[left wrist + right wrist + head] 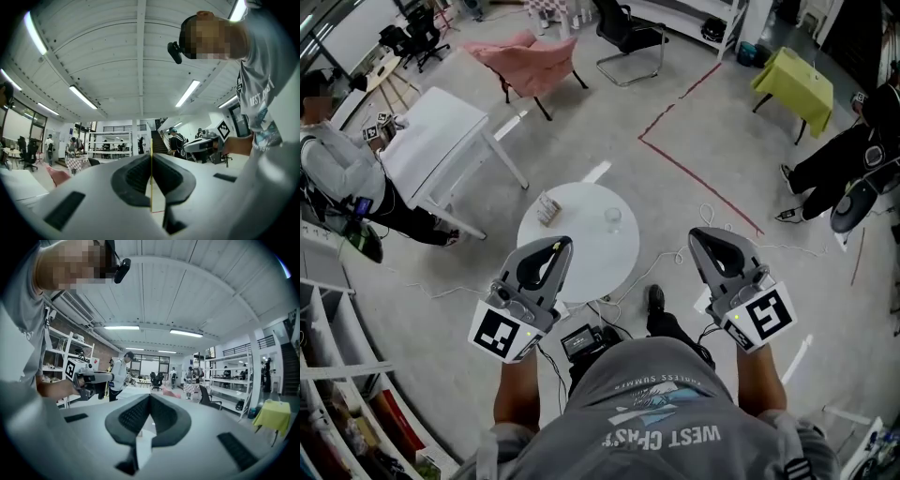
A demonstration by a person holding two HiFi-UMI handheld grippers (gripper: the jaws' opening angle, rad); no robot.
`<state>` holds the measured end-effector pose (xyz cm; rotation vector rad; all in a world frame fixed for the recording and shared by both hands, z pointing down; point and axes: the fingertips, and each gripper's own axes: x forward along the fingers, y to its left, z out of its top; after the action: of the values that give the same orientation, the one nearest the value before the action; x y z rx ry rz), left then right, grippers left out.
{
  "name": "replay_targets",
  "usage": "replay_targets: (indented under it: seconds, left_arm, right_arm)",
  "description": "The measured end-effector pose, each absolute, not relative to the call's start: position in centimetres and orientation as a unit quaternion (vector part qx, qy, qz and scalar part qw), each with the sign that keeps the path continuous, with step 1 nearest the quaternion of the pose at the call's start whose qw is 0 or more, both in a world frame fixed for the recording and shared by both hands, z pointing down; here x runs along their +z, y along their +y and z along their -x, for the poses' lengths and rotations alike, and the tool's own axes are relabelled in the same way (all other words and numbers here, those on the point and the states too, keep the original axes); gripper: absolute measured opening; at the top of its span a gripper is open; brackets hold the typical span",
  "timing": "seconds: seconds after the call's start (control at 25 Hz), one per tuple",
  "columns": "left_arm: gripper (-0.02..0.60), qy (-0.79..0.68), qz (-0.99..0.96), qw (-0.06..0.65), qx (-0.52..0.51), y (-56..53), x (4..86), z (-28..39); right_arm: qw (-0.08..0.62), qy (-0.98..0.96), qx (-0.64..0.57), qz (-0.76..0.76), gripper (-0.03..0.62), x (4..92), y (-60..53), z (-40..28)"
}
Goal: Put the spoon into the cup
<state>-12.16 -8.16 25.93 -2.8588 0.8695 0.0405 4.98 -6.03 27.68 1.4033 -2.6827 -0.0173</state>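
In the head view a small clear cup (612, 220) stands on a round white table (581, 258). Left of it is a small tan holder (547, 208); I cannot make out a spoon. My left gripper (557, 247) hovers over the table's near left edge, jaws shut with nothing between them. My right gripper (704, 235) is held off the table's right side, also shut and empty. The left gripper view shows its fingers (136, 176) pressed together, with the right gripper (206, 143) beyond. In the right gripper view the fingers (133, 416) meet at the tip, with the left gripper (89, 378) at left.
A white rectangular table (441, 141) with a seated person (337, 178) stands at left. A pink chair (525, 56), a black chair (628, 33) and a yellow-green table (792, 80) lie farther off. Cables (694, 246) trail on the floor, and shelving (337, 375) fills the lower left.
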Motion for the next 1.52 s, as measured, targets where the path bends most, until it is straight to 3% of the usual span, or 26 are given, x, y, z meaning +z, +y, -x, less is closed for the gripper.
replay_targets:
  seconds: [0.64,1.52]
  left_arm:
    - [0.000,0.373,0.927,0.035,-0.019,-13.9,28.7,9.9]
    - [0.001,0.378,0.923,-0.055,-0.043,-21.5,36.8,8.1]
  right_arm:
    - [0.055,-0.933,0.019,-0.355,0.002,29.4,-14.9,-4.4]
    - [0.108,-0.937,0.086,-0.321,0.002,35.7,-20.7,-4.0]
